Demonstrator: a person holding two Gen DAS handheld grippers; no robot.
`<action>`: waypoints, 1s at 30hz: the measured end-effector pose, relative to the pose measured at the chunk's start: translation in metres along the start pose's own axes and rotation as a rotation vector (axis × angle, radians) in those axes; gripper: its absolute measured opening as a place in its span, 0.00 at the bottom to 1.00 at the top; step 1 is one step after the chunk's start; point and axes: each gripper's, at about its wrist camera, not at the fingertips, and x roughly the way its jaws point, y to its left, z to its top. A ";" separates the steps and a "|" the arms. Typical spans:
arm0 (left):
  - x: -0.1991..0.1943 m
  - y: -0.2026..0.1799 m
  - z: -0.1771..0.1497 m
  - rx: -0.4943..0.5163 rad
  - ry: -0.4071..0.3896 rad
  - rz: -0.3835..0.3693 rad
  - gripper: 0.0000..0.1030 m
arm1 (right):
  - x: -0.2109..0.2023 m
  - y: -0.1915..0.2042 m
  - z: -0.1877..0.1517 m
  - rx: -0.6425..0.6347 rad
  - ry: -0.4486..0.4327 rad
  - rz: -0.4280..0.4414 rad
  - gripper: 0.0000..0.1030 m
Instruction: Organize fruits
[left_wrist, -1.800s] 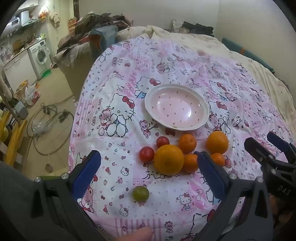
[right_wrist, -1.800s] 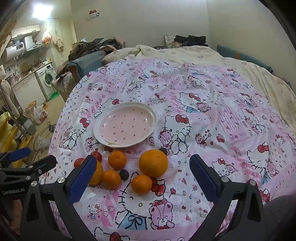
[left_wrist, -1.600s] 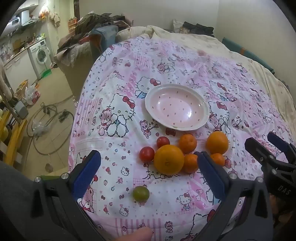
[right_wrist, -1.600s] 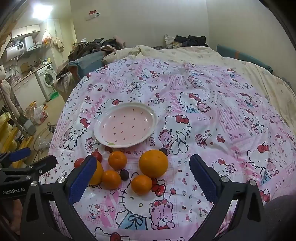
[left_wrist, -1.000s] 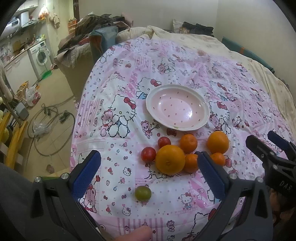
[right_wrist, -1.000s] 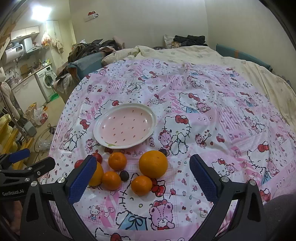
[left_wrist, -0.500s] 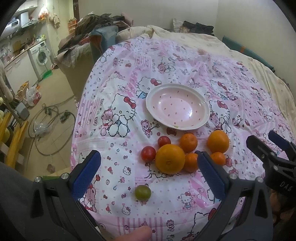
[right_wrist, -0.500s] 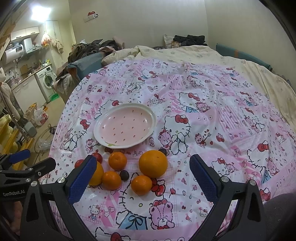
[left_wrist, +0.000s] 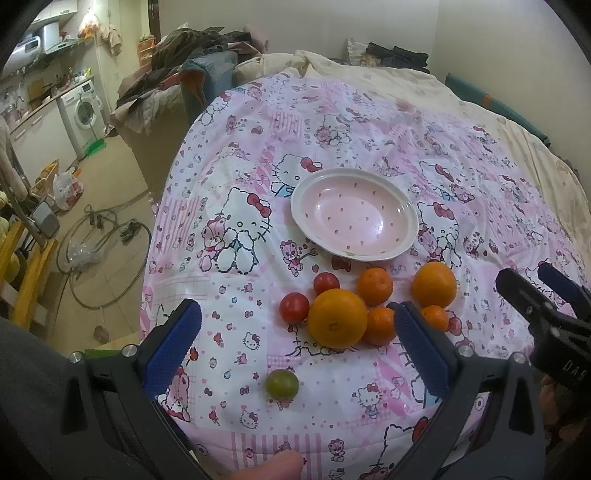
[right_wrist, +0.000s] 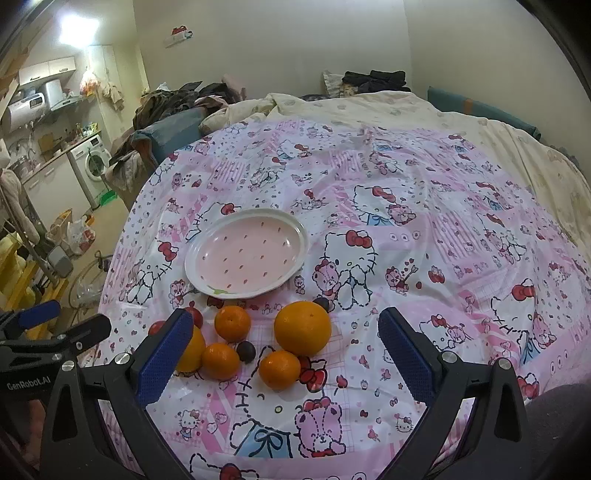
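An empty pink plate (left_wrist: 354, 216) (right_wrist: 246, 254) lies on the Hello Kitty sheet. In front of it sit two big oranges (left_wrist: 337, 318) (right_wrist: 303, 327), several small mandarins (left_wrist: 374, 286) (right_wrist: 279, 364), two red tomatoes (left_wrist: 294, 307), a green tomato (left_wrist: 282, 384) and a dark plum (right_wrist: 245, 350). My left gripper (left_wrist: 297, 332) is open and empty, above the fruit's near side. My right gripper (right_wrist: 284, 347) is open and empty, hovering over the fruit cluster; it also shows in the left wrist view (left_wrist: 543, 295).
The bed (right_wrist: 443, 177) spreads far back and right under a cream blanket. Its left edge drops to a floor with hoses (left_wrist: 99, 251), bags and a washing machine (left_wrist: 83, 110). Piled clothes (right_wrist: 177, 99) lie beyond the far left corner.
Almost nothing has changed; both grippers stay open and hover with only a slight drift of view. No fruit has moved.
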 end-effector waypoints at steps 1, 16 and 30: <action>0.000 0.000 0.000 -0.001 0.001 0.001 1.00 | 0.000 0.000 0.000 0.000 -0.001 0.000 0.99; 0.001 0.003 -0.002 -0.011 0.008 -0.002 1.00 | 0.000 0.001 0.000 -0.004 -0.001 0.001 0.99; 0.002 0.006 -0.003 -0.029 0.012 0.002 1.00 | 0.001 0.000 0.000 -0.005 0.002 -0.001 0.99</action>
